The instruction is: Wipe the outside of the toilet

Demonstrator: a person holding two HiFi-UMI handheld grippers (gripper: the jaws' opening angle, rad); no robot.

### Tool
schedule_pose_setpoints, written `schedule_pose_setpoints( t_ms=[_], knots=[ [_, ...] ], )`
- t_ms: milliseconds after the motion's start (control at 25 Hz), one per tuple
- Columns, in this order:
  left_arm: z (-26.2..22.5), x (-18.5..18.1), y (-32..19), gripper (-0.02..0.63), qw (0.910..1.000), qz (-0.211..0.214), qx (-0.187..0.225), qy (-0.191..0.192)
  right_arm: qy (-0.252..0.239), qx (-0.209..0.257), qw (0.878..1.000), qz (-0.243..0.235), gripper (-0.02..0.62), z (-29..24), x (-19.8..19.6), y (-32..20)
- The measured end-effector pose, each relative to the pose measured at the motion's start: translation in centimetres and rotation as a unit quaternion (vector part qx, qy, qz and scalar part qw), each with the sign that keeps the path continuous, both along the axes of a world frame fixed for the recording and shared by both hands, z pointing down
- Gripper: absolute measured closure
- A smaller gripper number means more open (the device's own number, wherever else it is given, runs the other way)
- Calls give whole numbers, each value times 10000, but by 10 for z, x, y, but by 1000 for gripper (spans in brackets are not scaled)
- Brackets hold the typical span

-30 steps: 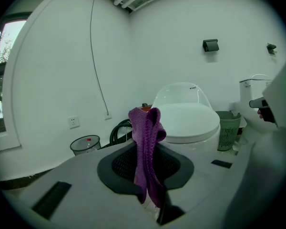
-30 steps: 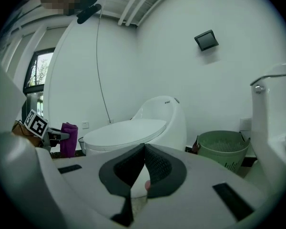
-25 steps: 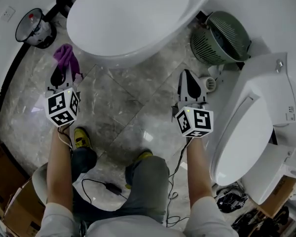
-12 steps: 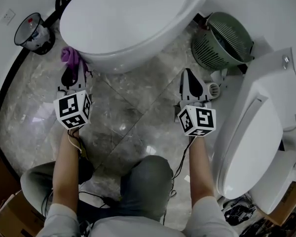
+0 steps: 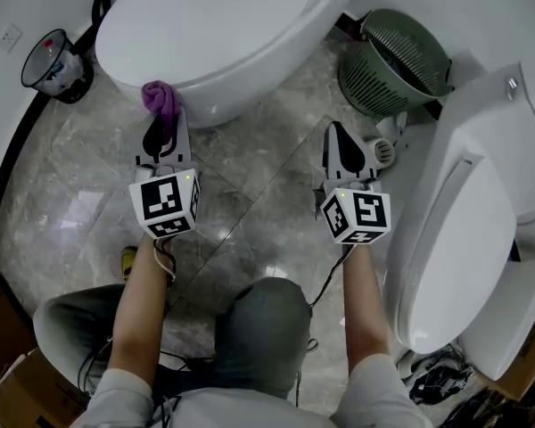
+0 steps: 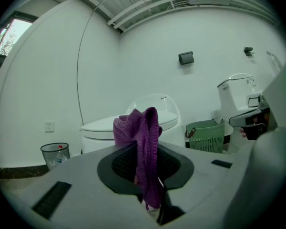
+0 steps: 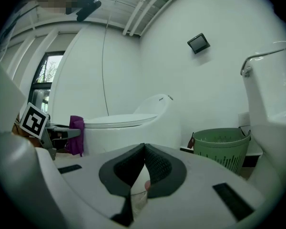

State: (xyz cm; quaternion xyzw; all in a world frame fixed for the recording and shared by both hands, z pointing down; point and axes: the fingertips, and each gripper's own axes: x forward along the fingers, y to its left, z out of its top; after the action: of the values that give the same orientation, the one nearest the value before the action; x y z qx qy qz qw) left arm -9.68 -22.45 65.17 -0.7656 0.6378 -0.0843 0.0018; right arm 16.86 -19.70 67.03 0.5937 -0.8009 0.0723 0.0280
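Open floor: The marble floor (image 5: 250, 190) between my two hand-held grippers is bare. It is the widest free stretch, running from me up to the foot of the toilet.

Edge ahead of the left: The curved outer wall of the toilet (image 5: 214, 34) rises straight in front of my left hand-held gripper (image 5: 163, 125), with only the cloth between the tips and the porcelain.

Left margin: A waste bin (image 5: 53, 56) stands ahead and out to the left of the left hand-held gripper, against the wall and well apart from it.

Right margin: A green basket (image 5: 397, 61) sits ahead and a little to the right of my right hand-held gripper (image 5: 337, 136), near it. A second toilet (image 5: 464, 221) runs close along the right side of that gripper.

Left hand-held gripper: In its own view the left hand-held gripper (image 6: 144, 173) has its jaws pinched on a purple cloth (image 6: 142, 142). The cloth bunches up above the pads and trails a short tail below them.

Cloth: The cloth (image 5: 160, 99) sits at the tips of the left hand-held gripper, at the toilet's lower front wall under the closed lid. From the head view it looks to be touching, but I cannot tell how firmly.

Right hand-held gripper: The right hand-held gripper (image 7: 143, 168) has its pads pressed together with nothing held. It hangs over the bare floor, with the toilet (image 7: 133, 125) ahead to its left and clear of it.
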Motion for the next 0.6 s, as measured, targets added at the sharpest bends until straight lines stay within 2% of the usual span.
schedule_pose_setpoints(
  t_ms=[200, 400, 480, 600],
  knots=[
    [13, 42, -4, 525, 9996, 271, 60, 14, 82, -29, 10000, 16, 588, 6, 5, 6],
    [26, 79, -15, 525, 9982, 593, -51, -88, 145, -62, 9998, 101, 588, 10, 16, 11],
    [30, 93, -19, 525, 9960, 869, -121, -159, 155, -80, 9998, 130, 588, 11, 18, 11],
    [40, 118, -25, 525, 9880, 1477, -234, -394, 193, -116, 9997, 134, 588, 13, 17, 11]
  ],
)
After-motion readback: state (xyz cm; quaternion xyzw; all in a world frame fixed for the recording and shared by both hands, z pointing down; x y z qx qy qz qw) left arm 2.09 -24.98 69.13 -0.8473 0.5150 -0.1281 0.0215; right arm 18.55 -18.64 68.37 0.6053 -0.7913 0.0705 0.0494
